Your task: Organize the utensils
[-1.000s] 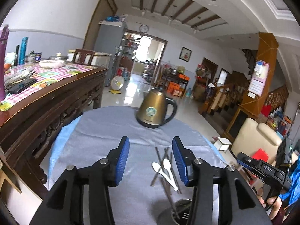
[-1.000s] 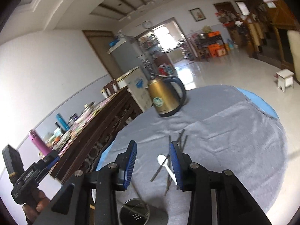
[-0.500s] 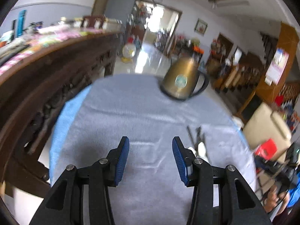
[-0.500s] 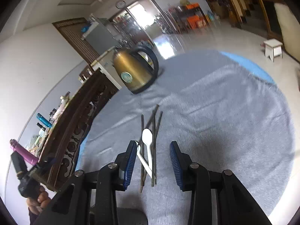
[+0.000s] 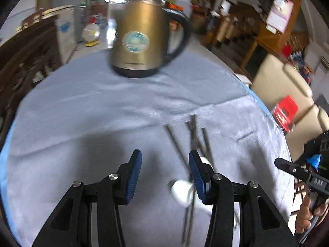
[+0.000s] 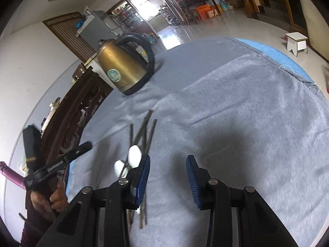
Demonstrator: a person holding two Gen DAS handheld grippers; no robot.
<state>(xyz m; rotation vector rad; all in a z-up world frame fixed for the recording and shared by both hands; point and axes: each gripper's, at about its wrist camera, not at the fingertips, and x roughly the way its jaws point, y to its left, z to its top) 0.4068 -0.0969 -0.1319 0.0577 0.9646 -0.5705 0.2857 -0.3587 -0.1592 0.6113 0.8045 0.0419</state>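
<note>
Several dark chopsticks [image 5: 194,135] and two white spoons [image 5: 182,191] lie in a loose pile on the grey cloth. In the left wrist view my left gripper [image 5: 165,177] is open and empty, low over the cloth, with the pile at its right finger. In the right wrist view the chopsticks [image 6: 144,131] and the spoons [image 6: 133,156] lie just left of my right gripper [image 6: 167,178], which is open and empty. The pile runs under its left finger.
A gold electric kettle [image 5: 141,39] stands at the far side of the round table [image 6: 236,103]. A dark carved wooden sideboard [image 6: 82,107] stands to the left. The table edge curves close on the right, with a small white stool [image 6: 296,41] on the floor beyond.
Both grippers have moved forward and down over the table. The metal cup seen below them a second ago is out of view. The pile now lies beside the fingers.
</note>
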